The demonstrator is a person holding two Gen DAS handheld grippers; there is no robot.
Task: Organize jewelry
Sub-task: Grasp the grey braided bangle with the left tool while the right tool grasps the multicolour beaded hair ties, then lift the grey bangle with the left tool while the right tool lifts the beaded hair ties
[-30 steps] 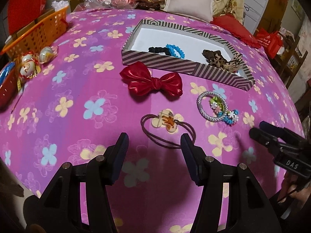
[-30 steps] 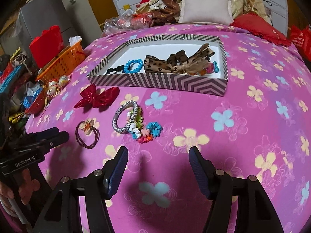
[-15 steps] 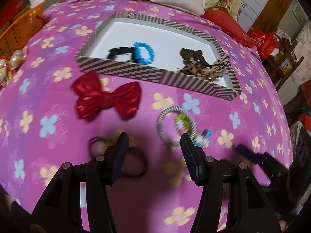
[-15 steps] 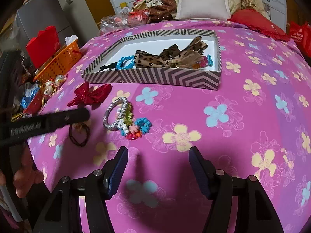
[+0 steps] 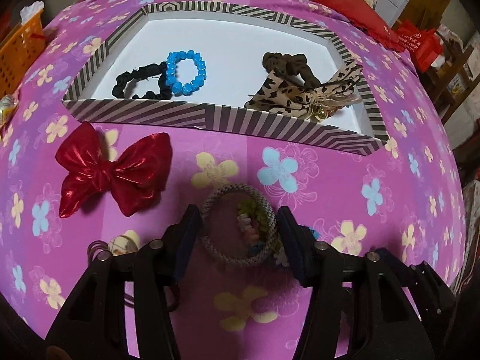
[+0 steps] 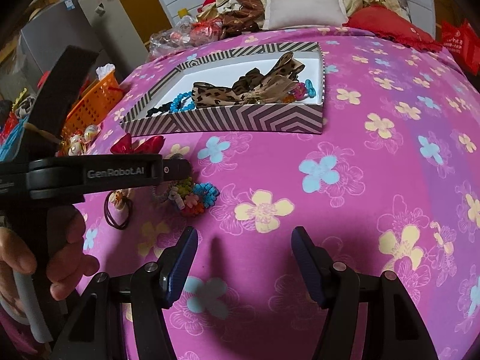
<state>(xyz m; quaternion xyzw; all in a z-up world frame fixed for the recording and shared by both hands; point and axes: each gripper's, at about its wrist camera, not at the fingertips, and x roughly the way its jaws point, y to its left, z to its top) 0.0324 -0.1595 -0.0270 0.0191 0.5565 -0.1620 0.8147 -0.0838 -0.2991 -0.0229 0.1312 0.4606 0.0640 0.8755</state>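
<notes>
A grey woven bracelet (image 5: 237, 192) with a string of coloured flower beads (image 6: 198, 198) lies on the pink flowered cloth. My left gripper (image 5: 239, 225) straddles it, its jaws closing; the pads stand close at its sides and the ring keeps its round shape. To its left lie a red bow (image 5: 114, 174) and a brown hair tie with a charm (image 5: 120, 244). The striped box (image 5: 210, 117) holds a blue bead bracelet (image 5: 186, 72), a black scrunchie (image 5: 135, 84) and a leopard bow (image 5: 288, 96). Nearer the front, my right gripper (image 6: 244, 246) is open over bare cloth.
An orange basket (image 6: 96, 102) and small ornaments (image 6: 81, 141) sit at the cloth's left edge. A pale pillow (image 6: 303, 3), a red cushion (image 6: 387, 21) and plastic bags (image 6: 177, 36) lie beyond the box. A hand (image 6: 60, 252) grips the left tool's handle.
My left gripper has travelled from over the brown hair tie to around the grey bracelet, closer to the box, and its jaws have narrowed slightly. The right gripper has stayed put.
</notes>
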